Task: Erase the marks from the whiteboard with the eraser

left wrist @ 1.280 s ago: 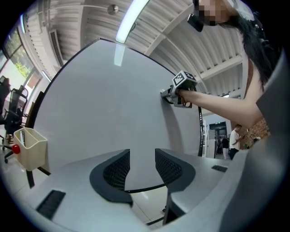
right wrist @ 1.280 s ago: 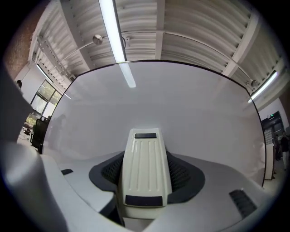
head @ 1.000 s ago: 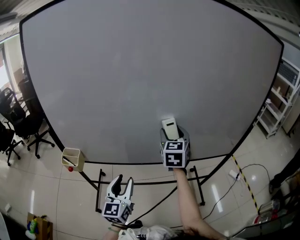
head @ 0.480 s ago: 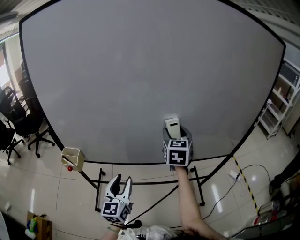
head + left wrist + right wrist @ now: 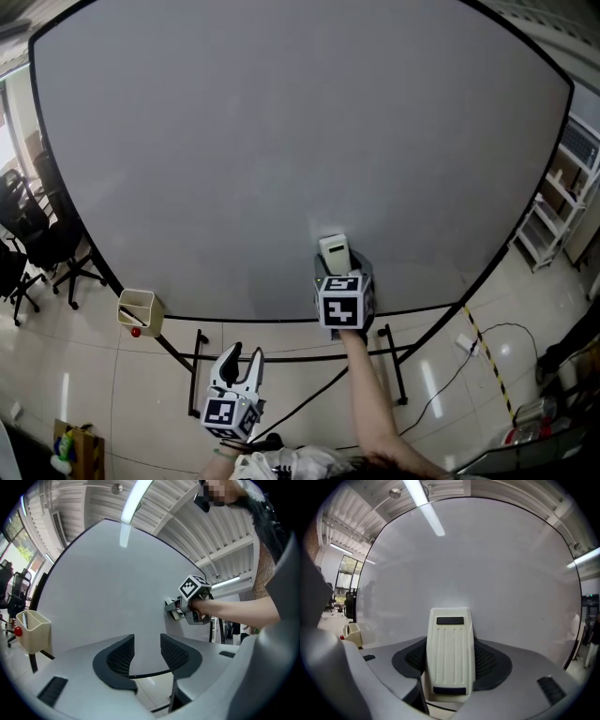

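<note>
**Eraser against the lower middle of the whiteboard**

The right hand-held gripper (image 5: 340, 272) is clenched on a cream eraser (image 5: 450, 653) with two dark strips on its back. It holds the eraser against the whiteboard (image 5: 281, 141), just above the board's bottom edge. The left hand-held gripper (image 5: 147, 654) is released, jaws apart, at the head view's lower left, below the board. A beige box (image 5: 139, 310) hangs at the board's lower-left edge.

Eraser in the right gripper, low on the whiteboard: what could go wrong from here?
The eraser is pinched only by its sides in the right gripper; hard pressure might twist it loose. It sits close to the bottom frame of the whiteboard, so a downward stroke could catch there. The left gripper hangs open, steadying nothing.
</note>
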`<state>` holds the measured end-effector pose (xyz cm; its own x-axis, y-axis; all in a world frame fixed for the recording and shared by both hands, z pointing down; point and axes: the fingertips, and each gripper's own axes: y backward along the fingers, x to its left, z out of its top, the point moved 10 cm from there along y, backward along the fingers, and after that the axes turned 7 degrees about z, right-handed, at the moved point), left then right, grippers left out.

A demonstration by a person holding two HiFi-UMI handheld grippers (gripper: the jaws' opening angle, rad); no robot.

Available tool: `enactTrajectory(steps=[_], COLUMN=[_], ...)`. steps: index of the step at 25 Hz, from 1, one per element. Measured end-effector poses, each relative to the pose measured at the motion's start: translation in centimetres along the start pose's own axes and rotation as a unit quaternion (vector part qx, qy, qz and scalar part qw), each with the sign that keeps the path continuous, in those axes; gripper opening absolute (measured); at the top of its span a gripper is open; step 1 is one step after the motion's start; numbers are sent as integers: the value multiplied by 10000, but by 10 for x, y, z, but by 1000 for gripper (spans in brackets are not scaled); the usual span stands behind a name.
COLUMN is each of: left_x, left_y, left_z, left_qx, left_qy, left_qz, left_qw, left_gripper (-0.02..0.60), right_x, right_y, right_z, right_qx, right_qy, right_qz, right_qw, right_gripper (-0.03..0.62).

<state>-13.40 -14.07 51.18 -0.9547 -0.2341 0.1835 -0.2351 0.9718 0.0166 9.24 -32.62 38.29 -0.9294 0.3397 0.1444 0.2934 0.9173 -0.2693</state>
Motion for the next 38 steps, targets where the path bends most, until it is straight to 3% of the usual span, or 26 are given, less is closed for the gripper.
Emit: enactTrajectory(steps=[2,5,7,9,12,14,16,20,22,25,28,30,32,35,38], left_x=[1,3,7,8,10,13,15,21,20,21,25,25,29,34,28], left_y=[1,1,1,2,6,8,11,14,14,15,17,19,21,21,20], left_z=[0,-2,-7,-5,3,4,3,-6,-5,-3,-3,1,-2,-6,4], left_qx=[-23,13,12,-68,-139,-177,-195,-60,-39,-77,-146,-169,-131,-127,-143], left_qy=[24,-6,-121,-110,45,87,145,64,74,108,88,152,119,161,225], left_qz=[29,40,11,41,162,209,247,216,193,189,211,231,262,335,295], left_qw=[10000,10000,9999,9999,9998,9996,9994,9997,9998,9997,9996,9995,9995,9992,9992], left_gripper=[153,153,153,153,153,153,153,153,153,153,153,153,153,153,153], right_x=[4,-4,-4,4,30,45,50,38,35,45,63,65,63,60,62], right_y=[6,30,38,32,3,-19,-24,5,15,5,-20,-23,-11,11,15], right_z=[20,104,146,141,57,-1,-16,80,118,98,34,21,50,130,158], right_qx=[-102,-941,-1168,-965,47,785,994,-37,-317,-126,731,916,494,-400,-471], right_qy=[200,283,279,347,155,37,76,170,161,422,224,186,257,368,410], right_qz=[-48,-230,-246,-266,114,390,451,312,254,-23,346,442,390,304,138], right_qw=[9997,9949,9925,9944,9998,9961,9940,9994,9990,9990,9965,9946,9977,9981,9980], right_gripper=[276,278,278,278,278,278,277,276,276,278,278,278,278,278,278])
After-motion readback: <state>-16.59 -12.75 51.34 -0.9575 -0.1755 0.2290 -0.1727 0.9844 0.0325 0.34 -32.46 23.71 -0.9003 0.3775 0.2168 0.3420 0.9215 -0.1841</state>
